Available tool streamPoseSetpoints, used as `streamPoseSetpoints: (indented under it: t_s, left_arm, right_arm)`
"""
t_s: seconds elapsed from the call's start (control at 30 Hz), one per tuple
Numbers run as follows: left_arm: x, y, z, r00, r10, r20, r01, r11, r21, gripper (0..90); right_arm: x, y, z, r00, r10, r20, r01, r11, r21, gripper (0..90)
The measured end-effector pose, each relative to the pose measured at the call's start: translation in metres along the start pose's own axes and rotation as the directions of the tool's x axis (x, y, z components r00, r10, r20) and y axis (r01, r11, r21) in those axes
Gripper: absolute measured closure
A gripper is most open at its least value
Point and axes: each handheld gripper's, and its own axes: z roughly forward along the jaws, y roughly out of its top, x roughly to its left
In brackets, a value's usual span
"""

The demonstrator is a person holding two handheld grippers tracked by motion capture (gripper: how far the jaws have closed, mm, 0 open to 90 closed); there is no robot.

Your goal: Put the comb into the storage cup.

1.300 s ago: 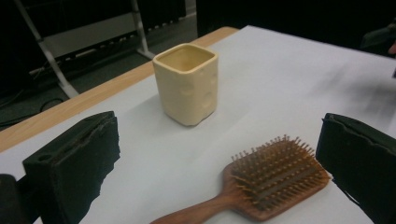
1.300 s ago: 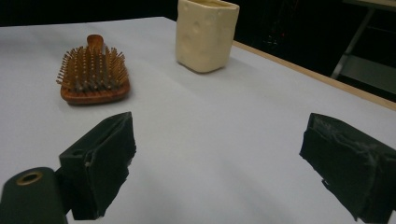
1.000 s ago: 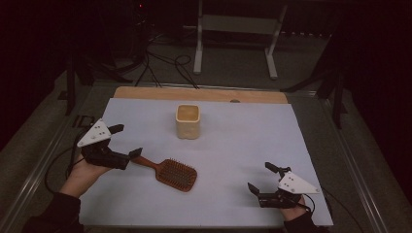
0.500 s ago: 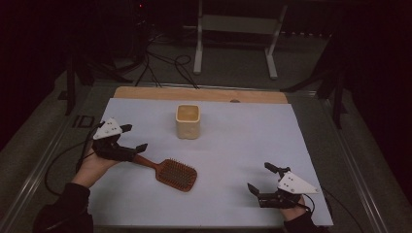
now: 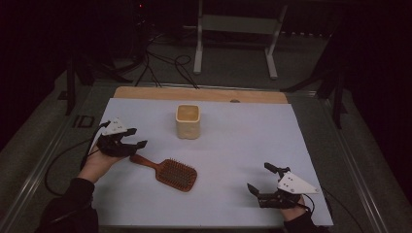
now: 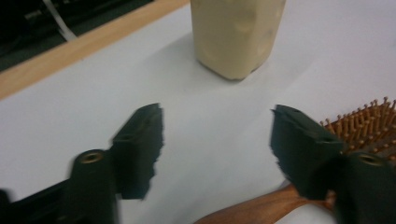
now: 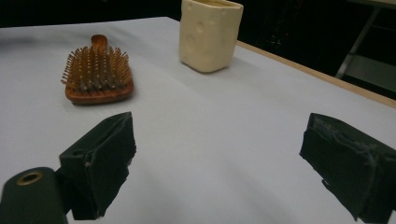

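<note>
High view: left gripper (image 5: 130, 144) sits at left of centre over the handle end of a wooden hairbrush (image 5: 167, 172), which lies bristles-up on the white table sheet (image 5: 243, 141), below and left of a cream cup (image 5: 188, 121). Jaws have just been closing and now stand partly spread. Left gripper view puts the handle (image 6: 261, 210) at the bottom edge, low between the jaws, with no pad pressing on it; contact appears absent, though that view is blurred. Right gripper (image 5: 266, 186) rests at lower right, well apart from the brush, jaws spread wide on nothing.

Risk, as judged: the handle lies off-centre, nearer one jaw. Closing from here could nudge the brush sideways or pinch only the handle's edge, letting it twist out when lifted. The heavy bristle head would then tip the brush down. A low approach could also scrape the sheet
</note>
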Motion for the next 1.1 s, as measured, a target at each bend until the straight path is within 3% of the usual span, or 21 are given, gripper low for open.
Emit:
streamPoseSetpoints:
  t_s: [0.4, 0.73, 0.83, 1.1]
  left_arm:
    - [0.003, -0.013, 0.019, 0.9999, 0.002, -0.011, -0.001, 0.9961, 0.089, 65.0]
    - [0.003, -0.020, 0.029, 0.9993, 0.025, 0.027, -0.029, 0.9885, 0.148, 85.0]
    - [0.003, -0.022, 0.033, 0.9984, 0.039, 0.042, -0.046, 0.9833, 0.176, 89.4]
    - [0.000, -0.026, 0.041, 0.9964, 0.058, 0.062, -0.071, 0.9663, 0.247, 90.0]
  right_arm:
    - [0.001, 0.001, -0.001, 1.0000, 0.004, -0.003, -0.004, 1.000, -0.003, 9.3]
    - [0.000, 0.000, 0.000, 1.0000, 0.005, -0.008, -0.005, 1.000, 0.000, 9.3]
    - [0.001, 0.001, 0.000, 1.0000, 0.003, -0.007, -0.003, 1.000, -0.005, 9.3]
    - [0.000, 0.000, 0.000, 0.9999, 0.008, -0.010, -0.008, 1.000, -0.003, 9.3]
